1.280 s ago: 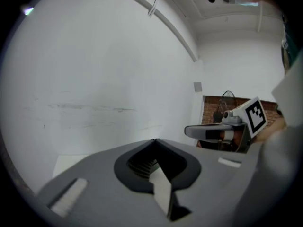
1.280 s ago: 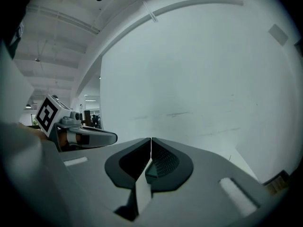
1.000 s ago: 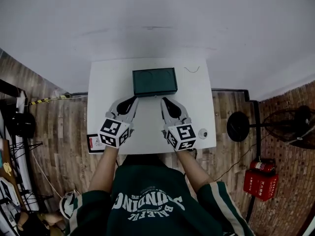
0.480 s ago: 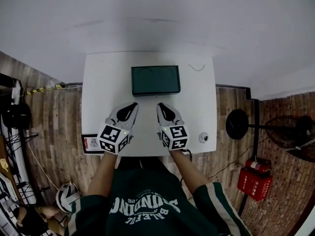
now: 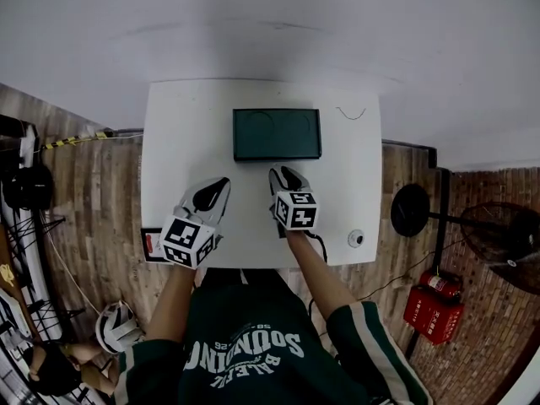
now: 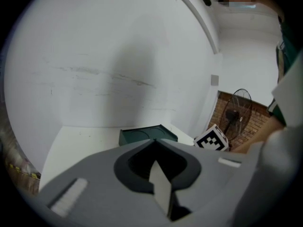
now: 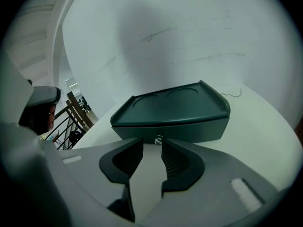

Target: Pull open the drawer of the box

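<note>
A dark green box (image 5: 277,134) stands at the middle back of the white table (image 5: 177,142); its drawer front faces me. In the right gripper view the box (image 7: 173,112) fills the middle, with a small metal knob (image 7: 158,139) on the drawer front. My right gripper (image 5: 283,175) points at that front and its jaws are opening; the right gripper (image 7: 152,148) has the knob just ahead of the gap, untouched by the pads. My left gripper (image 5: 213,192) rests further back on the left, shut and empty, and the left gripper (image 6: 155,144) sees the box (image 6: 144,135) beyond its tips.
A thin wire (image 5: 350,113) lies at the table's back right and a small round white thing (image 5: 355,238) near its front right corner. A dark card (image 5: 153,245) sits at the front left edge. A fan (image 5: 506,234) and a red extinguisher (image 5: 434,312) stand on the floor to the right.
My right gripper has moved forward to the drawer front and its jaws have parted. The left gripper has stayed about where it was, shut.
</note>
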